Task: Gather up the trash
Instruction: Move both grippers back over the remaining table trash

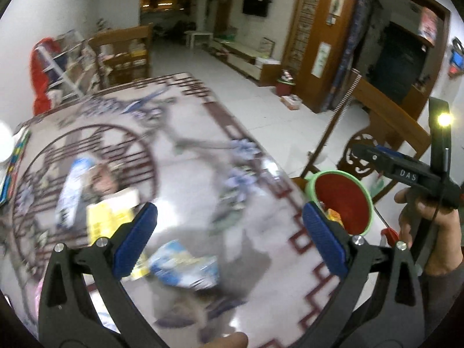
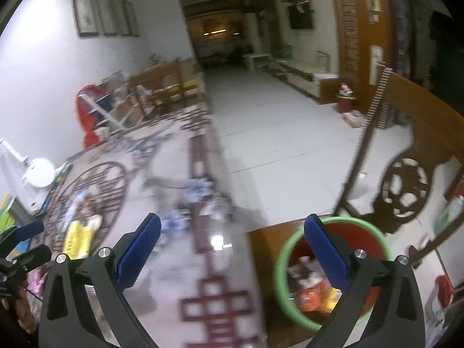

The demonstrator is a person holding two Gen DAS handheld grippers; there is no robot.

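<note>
Several wrappers [image 1: 185, 264] still litter the desk [image 1: 261, 261]; others fill the red bin [image 2: 330, 272] at four o'clock. Left gripper [image 1: 229, 240] and right gripper [image 2: 232, 249] gape wide, empty.

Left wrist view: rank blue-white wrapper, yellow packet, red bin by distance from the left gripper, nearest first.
From the left gripper:
1. blue-white wrapper, just below, between the fingers.
2. yellow packet, left, beside the left finger.
3. red bin, right, off the table edge.

Both the left tongs [image 1: 229, 243] and right tongs [image 2: 232, 249] gape wide, empty, angled downward.
</note>
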